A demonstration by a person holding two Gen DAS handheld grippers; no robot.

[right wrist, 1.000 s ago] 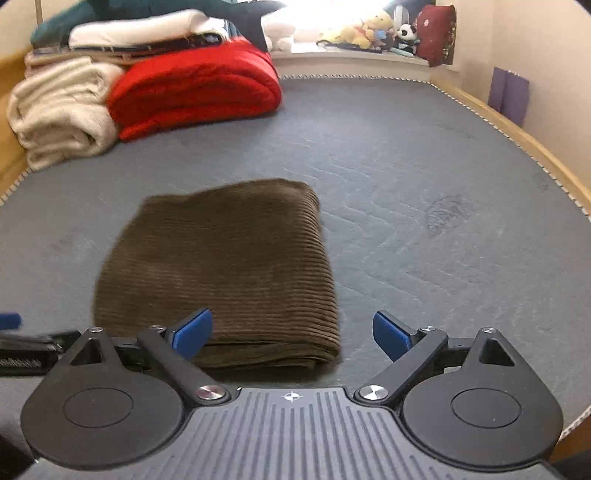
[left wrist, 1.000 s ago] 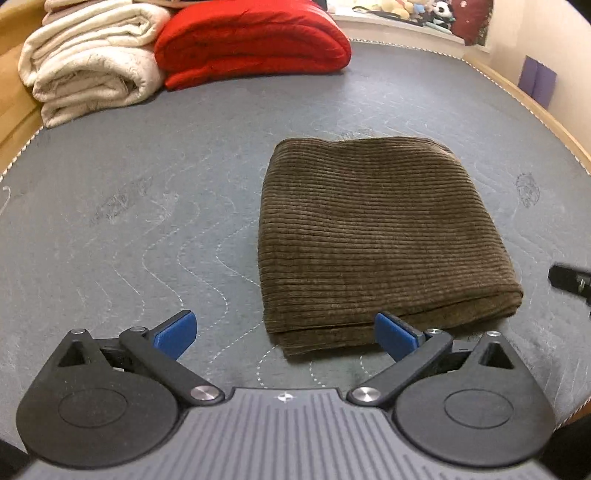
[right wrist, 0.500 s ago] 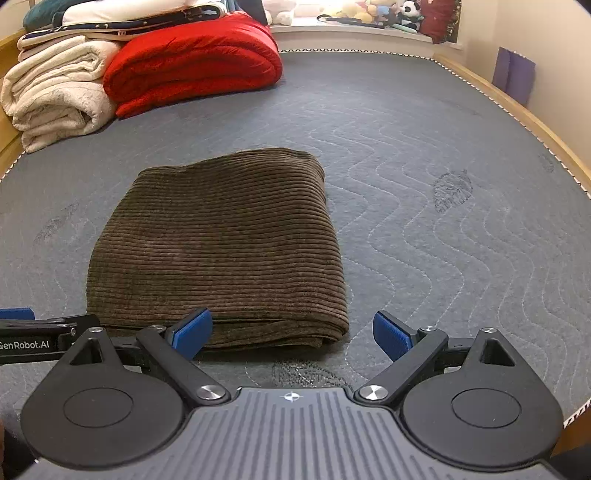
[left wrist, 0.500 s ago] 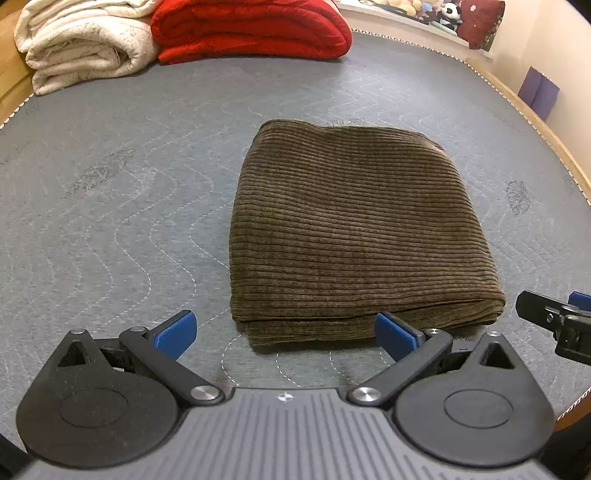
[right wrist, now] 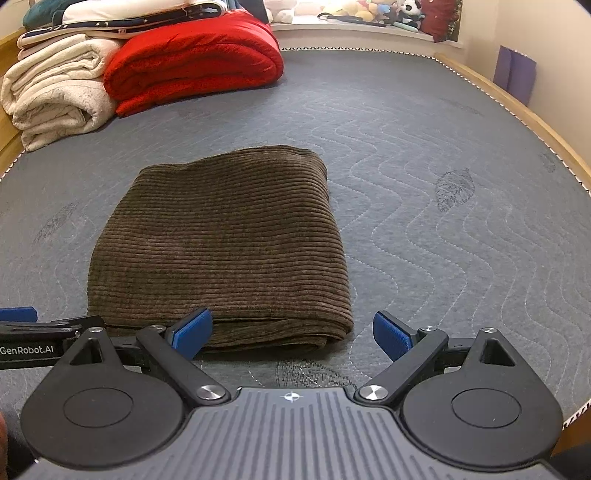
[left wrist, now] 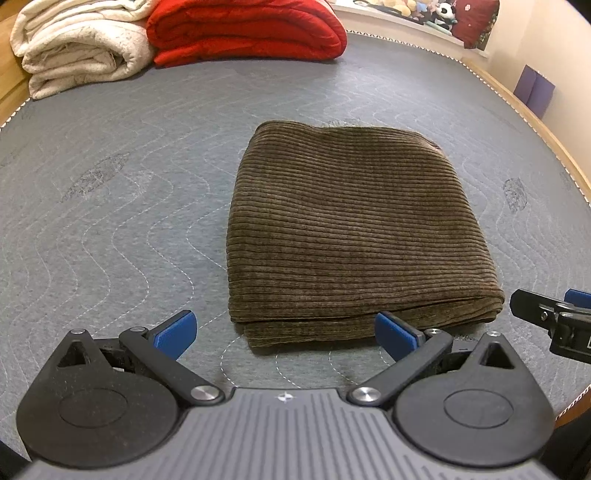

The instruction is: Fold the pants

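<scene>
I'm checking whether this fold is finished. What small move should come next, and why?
Probably draw both grippers back. The brown corduroy pants already lie as a compact folded rectangle on the grey mattress, and the left gripper and right gripper are both open, holding nothing.

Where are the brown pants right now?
The folded brown pants lie flat on the grey mattress, right of centre in the left wrist view, just ahead of both open grippers, well short of the red blanket.

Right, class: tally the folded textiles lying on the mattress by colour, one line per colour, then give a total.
Brown: 1, the folded pants
Red: 1, the red blanket
Cream: 1, the cream blanket
Total: 3
</scene>
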